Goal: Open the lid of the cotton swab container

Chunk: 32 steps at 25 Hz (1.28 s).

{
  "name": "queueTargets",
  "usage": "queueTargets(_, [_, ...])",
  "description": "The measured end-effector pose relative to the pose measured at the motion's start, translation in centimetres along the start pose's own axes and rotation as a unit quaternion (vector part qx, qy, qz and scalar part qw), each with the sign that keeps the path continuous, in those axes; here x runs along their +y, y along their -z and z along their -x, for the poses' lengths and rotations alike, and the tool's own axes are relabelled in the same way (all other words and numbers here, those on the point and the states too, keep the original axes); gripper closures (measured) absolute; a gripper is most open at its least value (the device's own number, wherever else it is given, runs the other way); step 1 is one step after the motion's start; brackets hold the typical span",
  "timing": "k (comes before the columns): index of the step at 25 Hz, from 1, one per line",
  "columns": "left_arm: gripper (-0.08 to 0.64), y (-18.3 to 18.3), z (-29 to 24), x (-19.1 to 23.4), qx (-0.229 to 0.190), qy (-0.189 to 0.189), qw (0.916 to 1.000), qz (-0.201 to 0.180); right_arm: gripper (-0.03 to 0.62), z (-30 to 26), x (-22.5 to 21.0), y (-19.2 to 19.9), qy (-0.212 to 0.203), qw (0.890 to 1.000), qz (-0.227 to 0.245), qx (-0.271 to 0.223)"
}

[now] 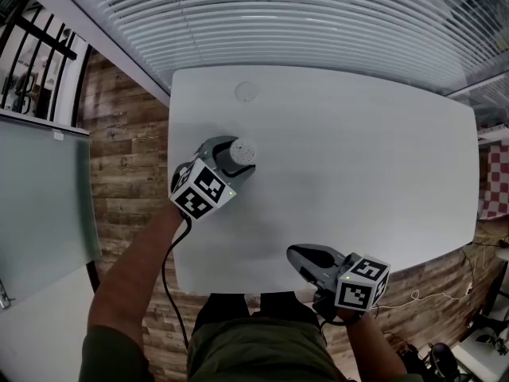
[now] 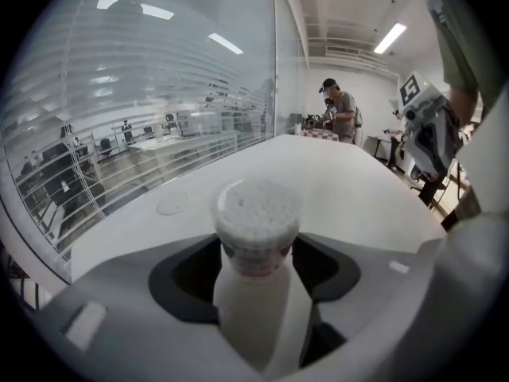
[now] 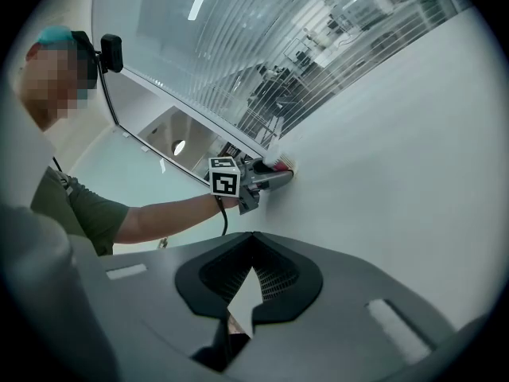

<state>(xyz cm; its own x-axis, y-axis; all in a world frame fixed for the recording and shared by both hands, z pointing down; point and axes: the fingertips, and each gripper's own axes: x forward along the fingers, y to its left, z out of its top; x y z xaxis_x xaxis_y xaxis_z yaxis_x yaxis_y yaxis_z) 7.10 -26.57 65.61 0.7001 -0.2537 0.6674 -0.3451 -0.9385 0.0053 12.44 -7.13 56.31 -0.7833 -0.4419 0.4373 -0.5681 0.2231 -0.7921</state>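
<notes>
Nearest the person, at the near edge of the desk [image 1: 358, 150], the right claw [image 1: 293, 253] is seen clenched, its jaws brought together with nothing caught between them. It is kept well apart from the task's thing. Farther in, on the left half of the desk, the left claw [image 1: 231, 165] is pointed downward and away from the person. Its jaws are spread wide to either side of the cotton swab container [image 2: 256, 229]. The container is stood upright on the desk, long axis vertical, directly ahead of this claw and set between its jaws. Dark gaps are seen on both sides of it, so it is judged to be released, not squeezed. White swab tips are seen packed at its top. Whether a clear cover is over them cannot be told. Beyond it, toward the far edge, a flat round disc [image 1: 246, 91] is seen lying on the desk, apart from the container. It may be the lid. The left hand is plainly the nearer one, so any coming move on the container is judged to fall to it.
</notes>
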Motion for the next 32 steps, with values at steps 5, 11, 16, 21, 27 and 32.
queueTargets(5, [0.295,-0.3,-0.3,0.3,-0.008,-0.005,0.9999,0.004,0.583,0.2,-0.2,-0.1,0.003,1.000,-0.001,0.002])
queueTargets(11, [0.295,-0.4,-0.3,0.8,-0.018,-0.005,0.9997,0.015,0.583,0.1,-0.2,-0.2,0.000,1.000,0.001,-0.001])
queueTargets(16, [0.296,-0.7,0.9,1.0,-0.027,-0.012,0.9993,0.022,0.583,0.1,0.6,-0.7,0.000,1.000,0.002,-0.003])
queueTargets(21, [0.296,-0.5,2.5,1.0,-0.032,-0.016,0.9991,0.024,0.583,-0.6,1.4,-1.2,-0.010,1.000,0.009,-0.013])
queueTargets(27, [0.296,-1.5,5.7,-0.9,-0.040,-0.004,0.9991,0.011,0.583,-1.2,4.0,-2.7,-0.018,0.999,0.030,-0.032])
queueTargets(32, [0.296,-3.9,9.0,-2.8,-0.041,0.000,0.9991,-0.006,0.583,-1.1,6.5,-5.8,-0.023,0.996,0.065,-0.058])
